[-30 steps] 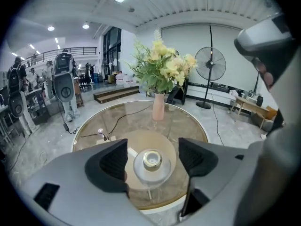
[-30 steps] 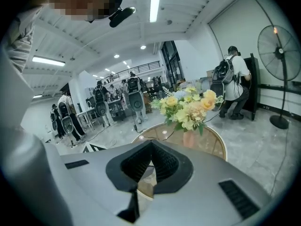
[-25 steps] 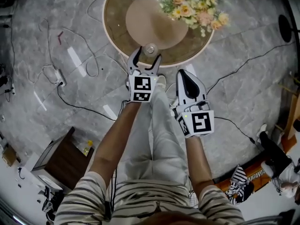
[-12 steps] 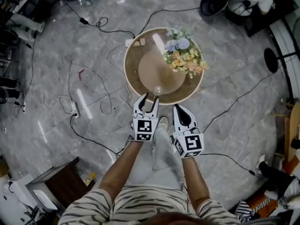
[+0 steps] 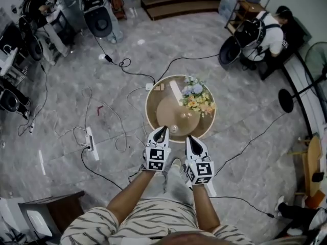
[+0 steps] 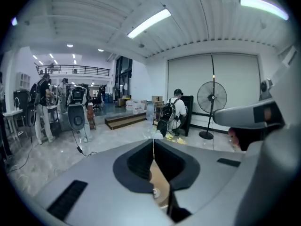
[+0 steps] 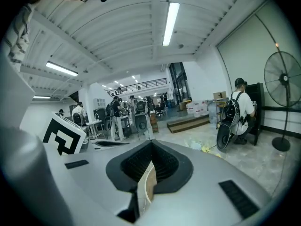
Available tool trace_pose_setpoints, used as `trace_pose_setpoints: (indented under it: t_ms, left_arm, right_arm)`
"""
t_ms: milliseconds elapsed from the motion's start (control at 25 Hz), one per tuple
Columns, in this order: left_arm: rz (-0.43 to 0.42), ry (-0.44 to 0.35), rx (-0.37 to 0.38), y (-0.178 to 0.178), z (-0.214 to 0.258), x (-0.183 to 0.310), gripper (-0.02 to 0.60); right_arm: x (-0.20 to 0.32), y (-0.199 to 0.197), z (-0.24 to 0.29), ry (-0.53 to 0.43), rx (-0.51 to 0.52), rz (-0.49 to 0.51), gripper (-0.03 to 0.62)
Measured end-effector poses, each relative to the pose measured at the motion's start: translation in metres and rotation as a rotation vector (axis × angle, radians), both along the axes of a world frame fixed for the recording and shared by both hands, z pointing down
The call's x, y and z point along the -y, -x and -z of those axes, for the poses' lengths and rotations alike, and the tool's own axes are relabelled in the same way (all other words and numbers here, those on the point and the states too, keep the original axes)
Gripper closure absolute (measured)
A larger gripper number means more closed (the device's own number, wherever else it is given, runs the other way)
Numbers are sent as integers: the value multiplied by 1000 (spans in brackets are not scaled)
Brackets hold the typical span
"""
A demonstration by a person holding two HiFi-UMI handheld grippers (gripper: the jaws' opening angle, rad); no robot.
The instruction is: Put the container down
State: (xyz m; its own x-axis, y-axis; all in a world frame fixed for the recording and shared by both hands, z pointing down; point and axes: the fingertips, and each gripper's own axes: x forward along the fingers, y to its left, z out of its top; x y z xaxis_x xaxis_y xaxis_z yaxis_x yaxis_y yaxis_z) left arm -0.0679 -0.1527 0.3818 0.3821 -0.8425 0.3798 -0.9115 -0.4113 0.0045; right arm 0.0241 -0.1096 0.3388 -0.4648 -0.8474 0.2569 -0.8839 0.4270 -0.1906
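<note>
A small clear container [image 5: 173, 129] stands upright on the round brown table [image 5: 153, 111], near its front edge. My left gripper [image 5: 163, 129] hovers just left of it, at the table's rim, apart from it. Its jaws are shut with nothing between them, and in the left gripper view the left gripper [image 6: 153, 141] shows its pads meeting tip to tip. My right gripper [image 5: 187, 137] hangs just off the table's front edge, to the right of the container. It is also shut and empty, as the right gripper [image 7: 151, 143] shows in its own view.
A bouquet of flowers [image 5: 196, 97] fills the table's right side. Cables and a power strip [image 5: 92, 143] lie on the grey floor to the left. A seated person [image 5: 268, 32] and a standing fan [image 5: 286, 100] are at the right, and a dark cabinet [image 5: 46, 208] at the lower left.
The left gripper's jaws, open around the container a second ago, have closed and drawn back from it. The head view has risen, and the table looks smaller. The right gripper stays shut.
</note>
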Motion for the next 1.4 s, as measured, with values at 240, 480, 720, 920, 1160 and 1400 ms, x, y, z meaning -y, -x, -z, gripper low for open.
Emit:
trace_pose_setpoints:
  t_ms: [240,480,720,920,1160,1400]
  left_arm:
    - [-9,-12,-31,19,38,-11,583]
    - [0,-85,-56,31,85,-21,583]
    - [7,-130,-81,38,126,-24,583]
    - [1,-174,-96,39,154,-26,583]
    - [-11,-205,-102,28,167,-25,583]
    - [-28,-210,-101,24,165,-21,583]
  right_arm:
    - [-8,6,43,-53,-16,0,586]
    - [-12,15,71,-90,-16,18,586]
    - [-4,32,102,-136,-10,77,586]
    - [2,35,122,-172,-7,88,586]
    - [10,20,129,-186,-5,63,588]
    - [17,22,129,-203,-2,64,587]
